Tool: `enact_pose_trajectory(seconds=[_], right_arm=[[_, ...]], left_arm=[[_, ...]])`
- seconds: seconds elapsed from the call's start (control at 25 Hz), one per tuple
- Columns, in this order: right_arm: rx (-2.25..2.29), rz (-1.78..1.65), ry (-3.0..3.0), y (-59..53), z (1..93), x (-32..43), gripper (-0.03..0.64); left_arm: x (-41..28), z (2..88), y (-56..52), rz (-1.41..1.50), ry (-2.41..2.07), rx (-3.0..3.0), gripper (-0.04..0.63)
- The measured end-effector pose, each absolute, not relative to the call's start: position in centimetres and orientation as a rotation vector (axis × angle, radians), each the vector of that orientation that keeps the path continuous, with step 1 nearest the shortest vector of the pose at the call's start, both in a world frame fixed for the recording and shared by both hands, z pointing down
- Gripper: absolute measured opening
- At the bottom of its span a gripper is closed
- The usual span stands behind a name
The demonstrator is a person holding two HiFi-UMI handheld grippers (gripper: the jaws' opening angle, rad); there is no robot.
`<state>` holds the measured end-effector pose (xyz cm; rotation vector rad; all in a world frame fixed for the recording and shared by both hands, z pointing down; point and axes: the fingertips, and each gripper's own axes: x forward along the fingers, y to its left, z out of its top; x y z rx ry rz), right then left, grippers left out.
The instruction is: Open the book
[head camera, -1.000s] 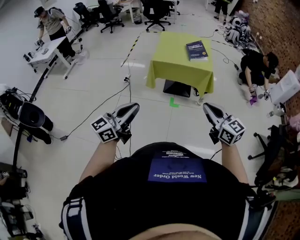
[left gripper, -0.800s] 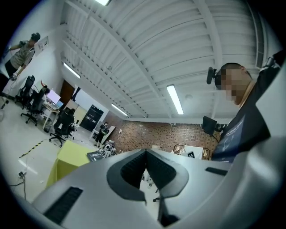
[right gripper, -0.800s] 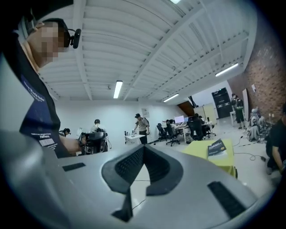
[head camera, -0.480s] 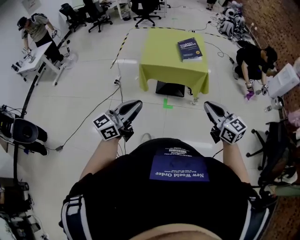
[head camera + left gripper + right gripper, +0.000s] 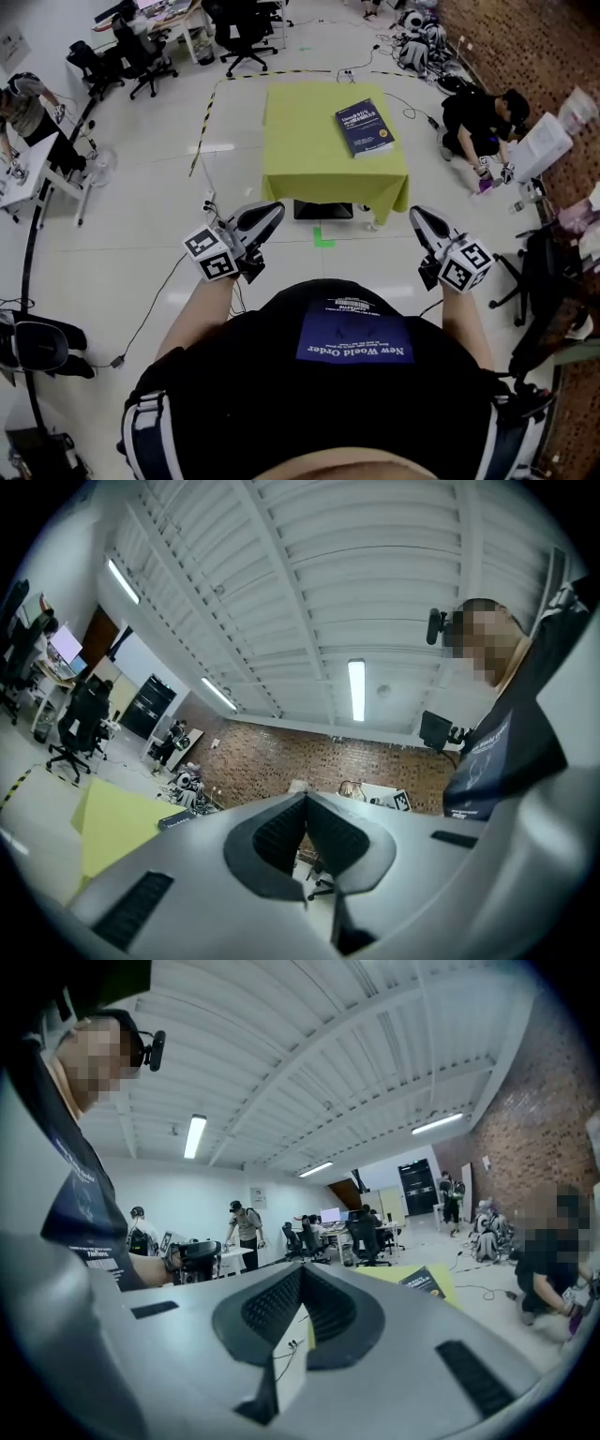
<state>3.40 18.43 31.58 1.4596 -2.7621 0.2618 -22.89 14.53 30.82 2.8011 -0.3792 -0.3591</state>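
Observation:
A dark blue book (image 5: 365, 127) lies closed on the right half of a table under a yellow-green cloth (image 5: 309, 141), ahead of me across the floor. My left gripper (image 5: 275, 210) is shut and empty, held in front of my body short of the table's near left corner. My right gripper (image 5: 413, 215) is also shut and empty, short of the near right corner. In the left gripper view the cloth (image 5: 108, 822) and book (image 5: 174, 821) sit far left behind the closed jaws. In the right gripper view the book (image 5: 423, 1282) shows just right of the shut jaws.
A dark box (image 5: 323, 209) sits under the table, with a green floor mark (image 5: 322, 238) before it. A person crouches at the right (image 5: 478, 117) beside a brick wall. Office chairs (image 5: 242, 28) and desks stand at the back; cables (image 5: 150, 309) run over the white floor.
The table and book have drawn nearer and shifted left in the head view as I walk toward them. Both grippers keep their pose in front of me, still shut.

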Motion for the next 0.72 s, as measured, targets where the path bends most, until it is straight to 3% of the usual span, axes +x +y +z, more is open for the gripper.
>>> enact_pose_trajectory(seconds=[0.32, 0.72], right_arm=[[1.512, 0.327, -2.728, 11.0, 32.5, 3.1, -0.014], [1.319, 0.350, -2.842, -1.8, 34.3, 11.5, -0.014]], left_arm=[[-21.5, 31.8, 6.3, -0.320, -0.266, 2.782, 0.006], [-13.0, 33.2, -2.9, -0.242, -0.453, 2.777, 0.006]])
